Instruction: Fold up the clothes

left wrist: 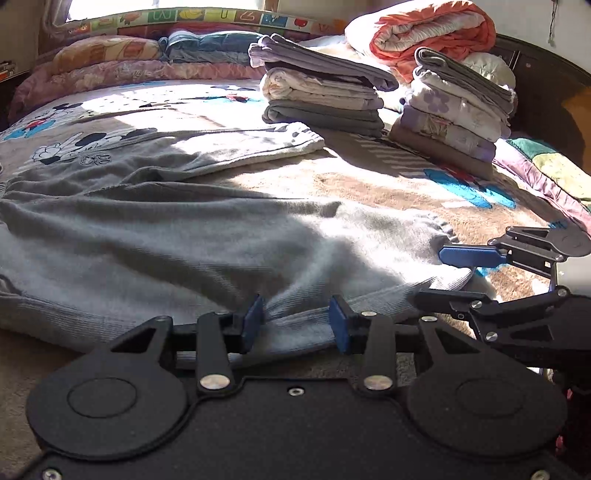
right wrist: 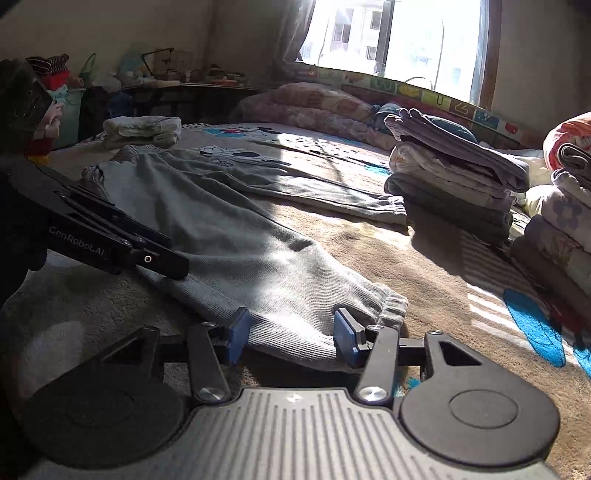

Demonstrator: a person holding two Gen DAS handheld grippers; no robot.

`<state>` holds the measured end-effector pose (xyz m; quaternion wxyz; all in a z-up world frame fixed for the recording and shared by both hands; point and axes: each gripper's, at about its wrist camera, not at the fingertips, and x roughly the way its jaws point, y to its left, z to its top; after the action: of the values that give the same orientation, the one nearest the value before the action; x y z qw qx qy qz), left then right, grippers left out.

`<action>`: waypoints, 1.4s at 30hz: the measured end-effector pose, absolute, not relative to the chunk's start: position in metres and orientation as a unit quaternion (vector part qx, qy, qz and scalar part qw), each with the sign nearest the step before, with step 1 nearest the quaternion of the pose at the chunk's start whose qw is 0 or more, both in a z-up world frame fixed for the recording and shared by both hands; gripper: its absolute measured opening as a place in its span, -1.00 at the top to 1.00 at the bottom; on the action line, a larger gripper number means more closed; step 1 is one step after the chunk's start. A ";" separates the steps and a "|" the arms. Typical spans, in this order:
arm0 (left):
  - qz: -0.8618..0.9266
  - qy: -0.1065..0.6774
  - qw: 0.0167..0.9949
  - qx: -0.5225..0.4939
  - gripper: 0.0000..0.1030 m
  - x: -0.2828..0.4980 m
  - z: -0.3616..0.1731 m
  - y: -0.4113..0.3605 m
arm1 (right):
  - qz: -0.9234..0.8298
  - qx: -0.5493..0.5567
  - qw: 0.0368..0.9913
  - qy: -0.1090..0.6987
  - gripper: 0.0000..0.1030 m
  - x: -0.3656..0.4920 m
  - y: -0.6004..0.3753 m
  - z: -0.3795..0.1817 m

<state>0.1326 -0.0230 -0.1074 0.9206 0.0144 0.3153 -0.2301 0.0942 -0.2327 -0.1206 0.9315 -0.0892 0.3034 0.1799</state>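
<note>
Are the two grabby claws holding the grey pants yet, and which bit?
Not yet. Both the left gripper and the right gripper are open, each straddling the near edge of one leg of the grey pants, the right one near its cuff.

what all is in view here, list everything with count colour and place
grey trousers: one, grey, spread flat across the bed
bed blanket: one, tan with cartoon prints, under everything
folded clothes stacks: two, grey, white and lilac, far side of the bed
rolled quilt: one, orange and white, behind the stacks
folded white cloth: one, far end of the bed
left claw: one, black with blue pads, open around the trouser leg's near edge
right claw: one, black with blue pads, open at the cuff
</note>
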 end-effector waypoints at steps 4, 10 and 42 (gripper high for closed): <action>-0.232 0.332 0.913 0.048 0.24 0.124 -0.110 -0.034 | 0.186 -0.023 0.948 0.256 0.06 0.080 -0.256 -0.107; -0.212 0.281 0.935 0.033 0.24 0.115 -0.102 -0.038 | 0.124 0.185 0.944 0.244 -0.05 0.120 -0.313 -0.117; 0.009 0.357 0.934 0.027 0.15 0.156 -0.100 0.093 | 0.138 0.029 0.947 0.289 0.25 0.135 -0.259 -0.118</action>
<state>0.1558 0.0933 -0.0998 0.9335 0.0271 0.3573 0.0091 0.1352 -0.2587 -0.1184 0.9470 0.0289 0.2887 0.1381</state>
